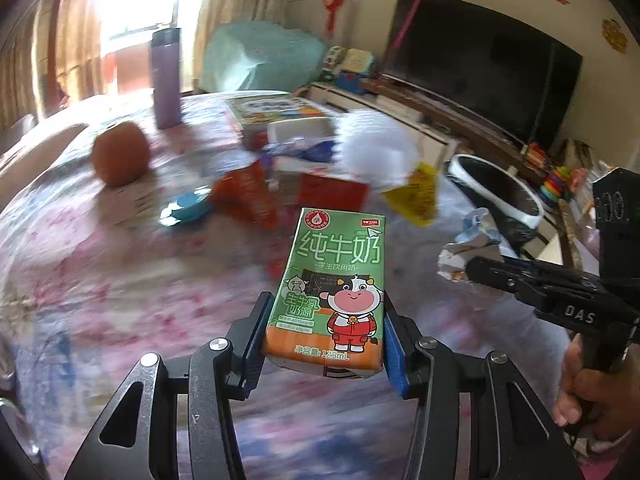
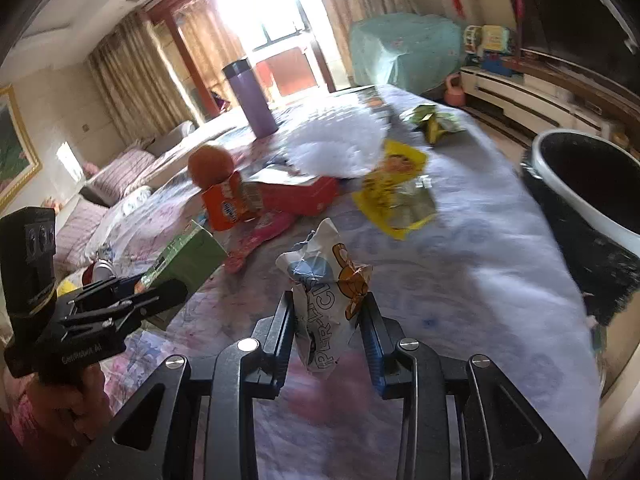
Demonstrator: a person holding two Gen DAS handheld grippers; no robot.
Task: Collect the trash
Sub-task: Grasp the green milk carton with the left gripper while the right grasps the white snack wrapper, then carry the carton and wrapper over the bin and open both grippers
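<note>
Right up close, the left gripper (image 1: 324, 344) has its blue pads pressed on both sides of a green milk carton (image 1: 334, 288), jaws partway closed around the carton's lower half, the cartoon cow facing the camera. The carton stands upright above the flowered tablecloth (image 1: 100, 288). Over on the other side, the right gripper (image 2: 326, 332) is pinched on a crumpled white snack wrapper (image 2: 328, 292), which sticks up between its fingers, jaws narrowed to the wrapper's width. From the left wrist view that same wrapper shows as a silvery crumple at the tip of the right gripper, with the person's hand (image 1: 588, 392) on the handle below.

Further out, more trash lies on the cloth: a yellow packet (image 2: 394, 192) flat near the middle, a pink wrapper (image 2: 260, 240) beside an orange box (image 2: 226, 204), a red box (image 2: 304, 196) just behind, and a white plastic bag (image 2: 336, 148) bunched over them. An orange (image 1: 120, 152) sits to the left, a blue lid (image 1: 188, 208) near it. A green-yellow wrapper (image 2: 434, 122) lies toward the far edge.

Off the table's right edge stands the bin (image 2: 552, 168), white-rimmed with a black liner. Far back, a purple flask (image 2: 252, 96) stands upright, and a dark television (image 1: 480, 64) fills the wall.
</note>
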